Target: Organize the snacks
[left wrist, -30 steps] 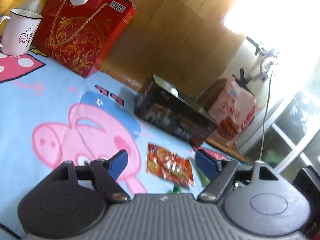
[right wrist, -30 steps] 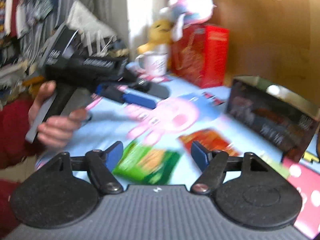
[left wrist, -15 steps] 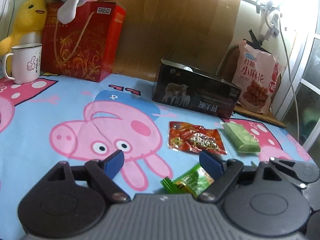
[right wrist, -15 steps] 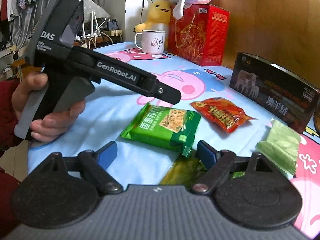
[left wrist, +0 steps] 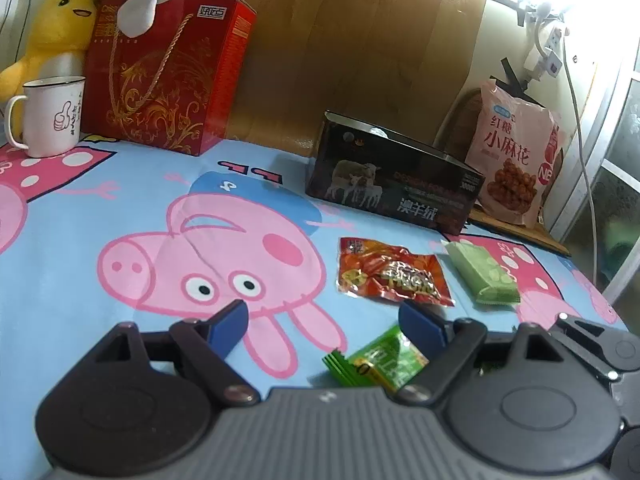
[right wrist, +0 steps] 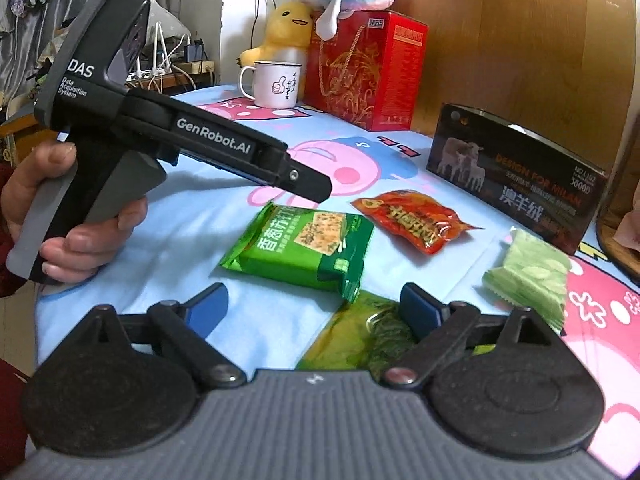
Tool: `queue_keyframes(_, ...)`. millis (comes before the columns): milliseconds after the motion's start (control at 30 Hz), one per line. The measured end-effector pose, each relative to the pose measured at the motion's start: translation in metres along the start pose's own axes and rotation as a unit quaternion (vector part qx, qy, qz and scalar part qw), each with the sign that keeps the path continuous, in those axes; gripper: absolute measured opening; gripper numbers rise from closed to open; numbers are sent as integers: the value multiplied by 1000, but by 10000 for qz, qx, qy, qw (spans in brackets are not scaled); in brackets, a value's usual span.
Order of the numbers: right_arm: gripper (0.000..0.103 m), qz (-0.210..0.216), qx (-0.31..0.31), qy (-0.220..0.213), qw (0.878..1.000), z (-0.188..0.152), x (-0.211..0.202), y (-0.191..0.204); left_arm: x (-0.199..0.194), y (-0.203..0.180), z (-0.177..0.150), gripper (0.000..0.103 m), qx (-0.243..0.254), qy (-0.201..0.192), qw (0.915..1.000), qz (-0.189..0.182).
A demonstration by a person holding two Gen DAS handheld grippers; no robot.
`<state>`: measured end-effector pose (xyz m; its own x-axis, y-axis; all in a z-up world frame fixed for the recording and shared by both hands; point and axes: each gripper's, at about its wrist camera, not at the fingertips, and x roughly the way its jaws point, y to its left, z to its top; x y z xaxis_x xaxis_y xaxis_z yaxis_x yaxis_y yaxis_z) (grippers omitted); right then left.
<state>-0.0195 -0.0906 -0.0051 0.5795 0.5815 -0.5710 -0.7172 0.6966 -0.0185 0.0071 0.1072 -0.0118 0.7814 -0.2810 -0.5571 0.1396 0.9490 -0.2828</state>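
1. Lying on the cartoon-pig cloth of the worktop, the snacks sit near the black box, which serves here as the landmark.
2. The red snack packet lies flat just in front of the black box, apart from it.
3. The pale green packet lies in front of the box's right end, just beside the red packet.
4. The green cracker packet lies further out from the box than the red packet, on the near side.
5. A darker green packet lies nearest the camera, partly hidden behind the right gripper.
6. The right gripper's fingers have just been opening and stand wide apart, gripping nothing; the dark green packet lies below and between them.
7. The left gripper has its fingers spread, empty, with the cracker packet's end under its right finger.
8. A hand holds the left gripper, well left of the box.
9. The red gift box and white mug stand far left of the black box; a pink bag stands just to its right.
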Motion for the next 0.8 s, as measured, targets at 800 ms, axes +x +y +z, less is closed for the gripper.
queue_keyframes(800,95,90,151,47,9998,-1,4,-2,-223,92,51,86,-2596,-3524,7895,-4302)
